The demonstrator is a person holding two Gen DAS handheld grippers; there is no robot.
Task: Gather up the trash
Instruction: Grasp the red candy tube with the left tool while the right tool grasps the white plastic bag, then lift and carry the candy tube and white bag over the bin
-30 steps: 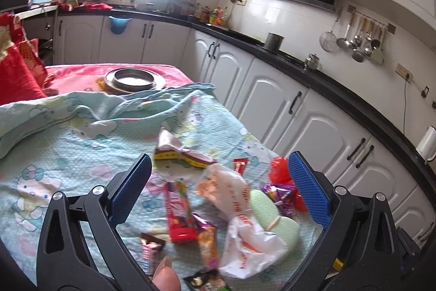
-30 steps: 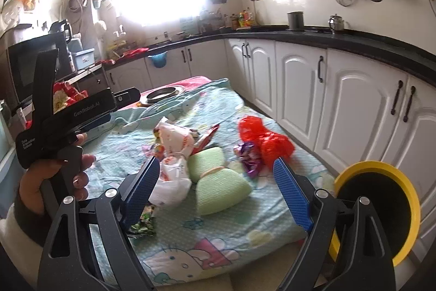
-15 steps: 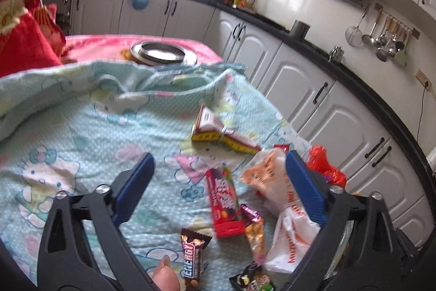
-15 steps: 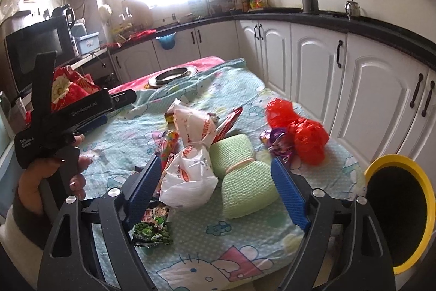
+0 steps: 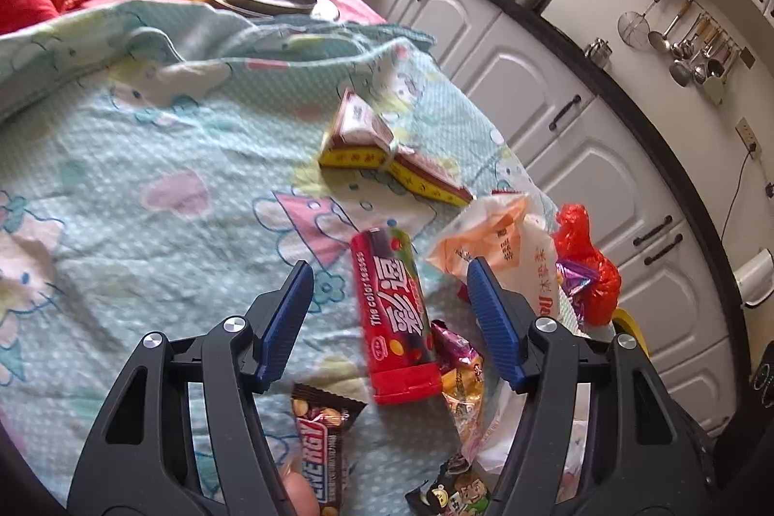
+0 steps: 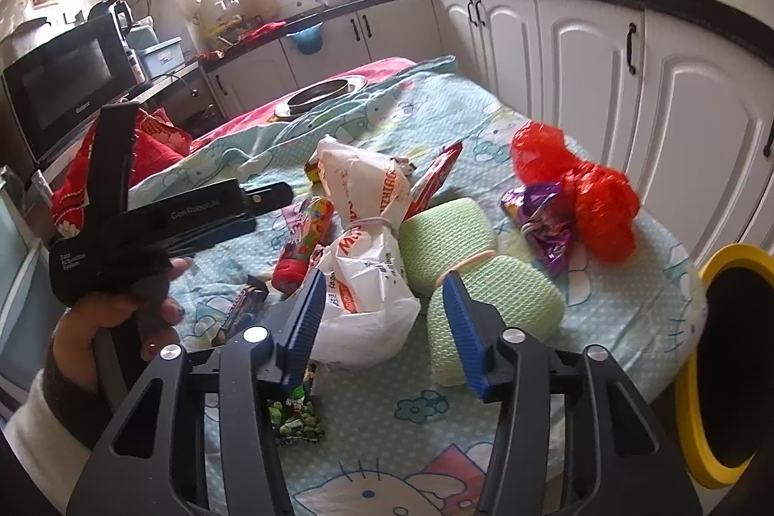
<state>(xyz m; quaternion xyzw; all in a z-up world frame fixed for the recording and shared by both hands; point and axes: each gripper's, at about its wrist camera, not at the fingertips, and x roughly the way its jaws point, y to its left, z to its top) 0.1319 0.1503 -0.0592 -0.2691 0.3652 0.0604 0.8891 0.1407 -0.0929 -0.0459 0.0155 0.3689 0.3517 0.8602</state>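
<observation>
Left gripper (image 5: pixel 389 313), jaws apart and empty, hovers astride a red candy tube (image 5: pixel 396 317) on the cartoon bedsheet (image 5: pixel 145 187). Right gripper (image 6: pixel 382 322), likewise open, faces a white plastic bag (image 6: pixel 367 255). At three o'clock waits a yellow-rimmed bin (image 6: pixel 725 366). The pickup step is apparently starting: lower, then close.

Right gripper (image 6: pixel 382 317), jaws parted, is held over the white tied bag (image 6: pixel 367 245) on the patterned cloth (image 6: pixel 604 322). A green bundle (image 6: pixel 483 274) is seen right of the bag, red plastic (image 6: pixel 580 182) beyond it, and the left gripper (image 6: pixel 242 206) left of the bag.
</observation>
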